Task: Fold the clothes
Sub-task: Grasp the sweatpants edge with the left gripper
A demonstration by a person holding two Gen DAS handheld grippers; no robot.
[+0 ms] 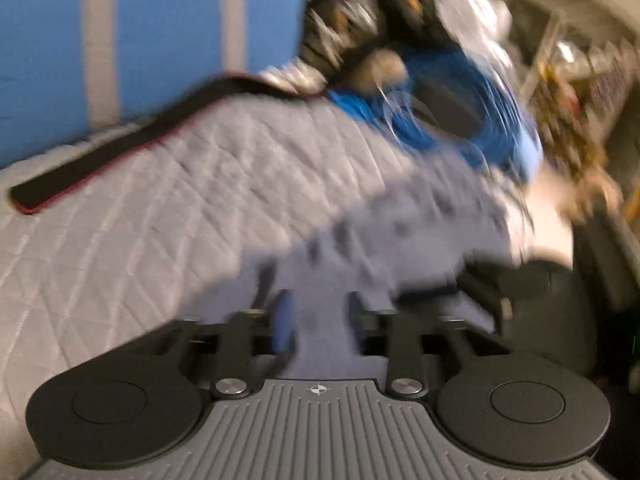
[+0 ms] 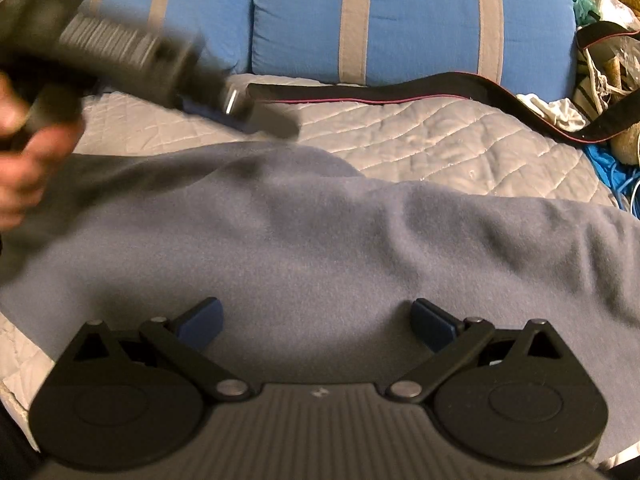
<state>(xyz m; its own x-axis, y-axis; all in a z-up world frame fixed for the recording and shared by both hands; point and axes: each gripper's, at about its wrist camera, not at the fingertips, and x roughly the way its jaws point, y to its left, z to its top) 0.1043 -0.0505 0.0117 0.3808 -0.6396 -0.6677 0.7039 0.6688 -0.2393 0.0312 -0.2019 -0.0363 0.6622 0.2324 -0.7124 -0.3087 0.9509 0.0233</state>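
Left wrist view, blurred: the left gripper [image 1: 318, 312] has its jaws parted, grey cloth [image 1: 400, 232] under and ahead of them, nothing pinched; a black strap [image 1: 120, 152] lies beyond. Right wrist view: the right gripper [image 2: 316, 320] is spread wide over the cloth, released; the left gripper hovers up-left, held by a hand [image 2: 24, 168].

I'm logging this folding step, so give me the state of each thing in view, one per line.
Grey garment: spread on the quilt, rumpled, not yet folded.
Right gripper: open, over the garment, nothing between the pads.
Left gripper: part open, over garment cloth; view blurred, grip unclear.
Black strap: lying loose along the quilt's far edge.
Quilt: flat, partly covered.
Blue cushions: upright behind the quilt.
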